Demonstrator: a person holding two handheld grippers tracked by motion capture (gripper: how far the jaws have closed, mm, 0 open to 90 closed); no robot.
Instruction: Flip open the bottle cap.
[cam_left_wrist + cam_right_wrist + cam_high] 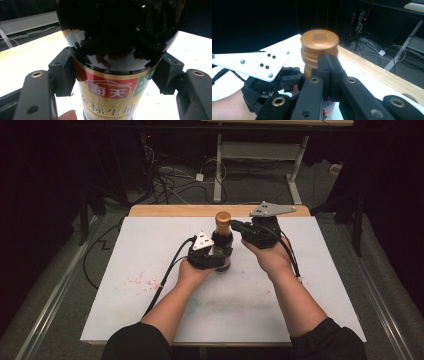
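Observation:
A dark soy sauce bottle (223,240) with a copper cap (223,217) stands upright in the middle of the white table top (150,250). My left gripper (220,259) is shut on the bottle's body; in the left gripper view both pads (62,75) press the sides of the bottle (110,85) at the top of its red and gold label. My right gripper (235,225) comes in from the right at neck height. Its jaws are shut together, and the right gripper (329,65) tips sit against the neck just under the cap (319,40), with nothing between them.
Red specks (142,281) stain the white top at the left front. A wooden edge (175,210) runs along the far side. Beyond it are floor cables (165,175) and a desk's white legs (218,170). My left gripper (269,87) sits low at the left of the right gripper view.

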